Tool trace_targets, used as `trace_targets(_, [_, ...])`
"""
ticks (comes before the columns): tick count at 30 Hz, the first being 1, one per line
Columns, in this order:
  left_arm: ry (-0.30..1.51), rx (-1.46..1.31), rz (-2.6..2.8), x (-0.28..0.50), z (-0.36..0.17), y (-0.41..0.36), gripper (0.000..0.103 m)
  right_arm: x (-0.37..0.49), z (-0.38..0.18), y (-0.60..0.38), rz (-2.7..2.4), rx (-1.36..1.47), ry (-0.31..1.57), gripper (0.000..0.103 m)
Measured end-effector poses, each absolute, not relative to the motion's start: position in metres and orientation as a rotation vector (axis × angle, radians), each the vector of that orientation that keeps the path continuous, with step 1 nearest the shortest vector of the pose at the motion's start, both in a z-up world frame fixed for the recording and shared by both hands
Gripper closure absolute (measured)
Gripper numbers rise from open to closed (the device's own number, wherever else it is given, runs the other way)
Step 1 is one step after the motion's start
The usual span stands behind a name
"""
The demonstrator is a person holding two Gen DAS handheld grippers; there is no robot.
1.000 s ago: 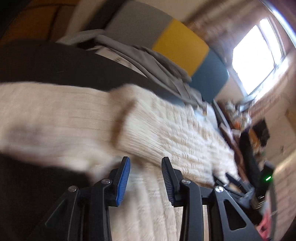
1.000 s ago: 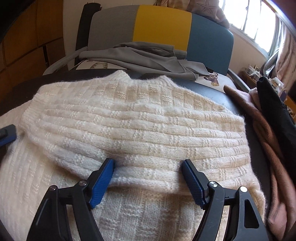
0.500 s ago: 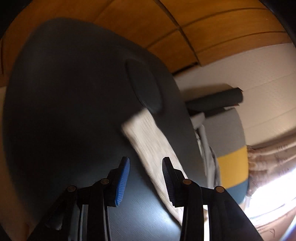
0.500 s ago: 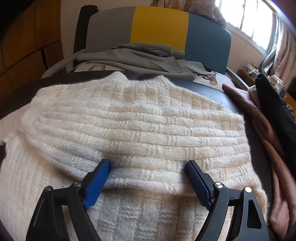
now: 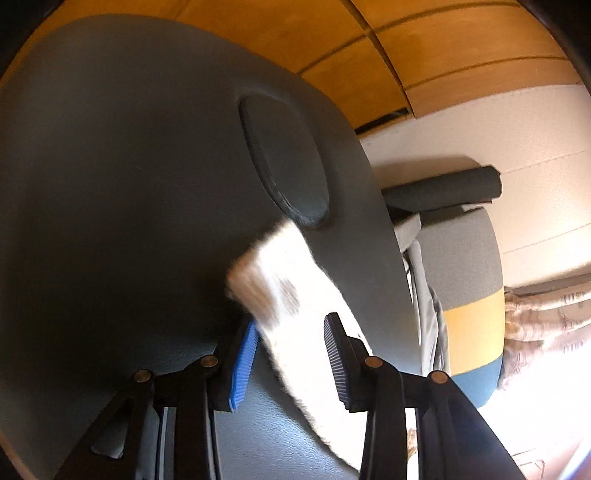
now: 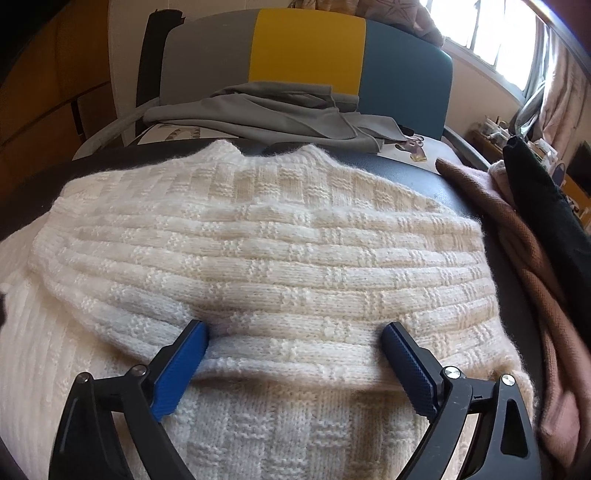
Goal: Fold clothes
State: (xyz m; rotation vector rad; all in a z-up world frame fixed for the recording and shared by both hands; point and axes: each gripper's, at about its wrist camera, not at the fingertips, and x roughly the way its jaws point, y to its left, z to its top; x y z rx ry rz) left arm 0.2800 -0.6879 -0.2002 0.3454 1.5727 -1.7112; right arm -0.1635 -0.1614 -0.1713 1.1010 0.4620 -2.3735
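- Behind our work surface we see a chair back (image 6: 306,48) in grey, yellow and blue panels, with wooden panelling (image 5: 388,48) to one side and a bright window (image 6: 480,33) to the other.
- We work on a dark, rounded table top (image 5: 129,184); an oval recess (image 5: 284,158) is moulded into it.
- Our cream knitted sweater (image 6: 258,258) lies spread over this table top, its neckline towards the chair, and one part of it is folded across the body, so that a thick ribbed edge runs crosswise in front of us.
- Our right gripper (image 6: 293,363) sits low over that folded edge, fingers spread wide, one blue pad (image 6: 181,369) at each end of a stretch of the edge; the pads are right at the knit, but nothing is pinched between them.
- Our left gripper (image 5: 291,363) is turned on its side and looks along the table top towards the wall. Its fingers stand apart, and a blurred strip of the cream knit, which looks like a sleeve (image 5: 291,295), passes through the gap. We cannot tell for certain whether either pad touches it; neither is squeezing it.
- On the chair seat a grey garment (image 6: 266,110) lies crumpled, with a printed sheet (image 6: 413,147) showing under it.
- At the right edge of the table we see a brown-pink garment (image 6: 524,266) heaped beside a black one (image 6: 543,199), both clear of the sweater.
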Motion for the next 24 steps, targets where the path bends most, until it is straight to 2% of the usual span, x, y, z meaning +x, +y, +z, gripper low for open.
trace_targets(1, [1.568,0.352,-1.718,0.275,-0.2,-0.689,0.067,-0.163,-0.172,-0.161,-2.374,1.1,0.464,0.007])
trace_targets(2, [1.566,0.366,-1.726,0.271,-0.2,-0.69,0.072,-0.163,-0.172,-0.162,-2.375,1.099,0.467,0.007])
trace_targets(3, [1.562,0.386,-1.731,0.266,-0.201,-0.692,0.084,-0.162,-0.172,-0.162,-2.378,1.098,0.476,0.007])
trace_targets(5, [1.52,0.434,-1.717,0.258,-0.203,-0.693,0.097,-0.161,-0.171,-0.165,-2.387,1.097,0.504,0.007])
trace_targets(7, [1.492,0.444,-1.711,0.254,-0.202,-0.694,0.096,-0.161,-0.165,-0.168,-2.394,1.101,0.513,0.007])
trace_targets(10, [1.472,0.464,-1.706,0.245,-0.198,-0.699,0.096,-0.157,-0.145,-0.174,-2.39,1.061,0.398,0.008])
trace_targets(13, [1.482,0.463,-1.708,0.245,-0.196,-0.702,0.096,-0.145,-0.132,-0.198,-2.358,0.965,0.447,0.008])
trace_targets(18, [1.433,0.433,-1.835,0.239,-0.169,-0.69,0.096,-0.143,-0.151,-0.22,-2.311,1.009,0.532,0.008])
trace_targets(20, [1.414,0.423,-1.898,0.226,-0.153,-0.684,0.096,-0.144,-0.164,-0.212,-2.309,1.038,0.483,0.005])
trace_targets(21, [1.412,0.418,-1.922,0.219,-0.146,-0.68,0.096,-0.146,-0.169,-0.208,-2.311,1.049,0.455,0.001])
trace_targets(24, [1.415,0.409,-1.995,0.194,-0.129,-0.668,0.096,-0.15,-0.172,-0.203,-2.307,1.067,0.398,0.0])
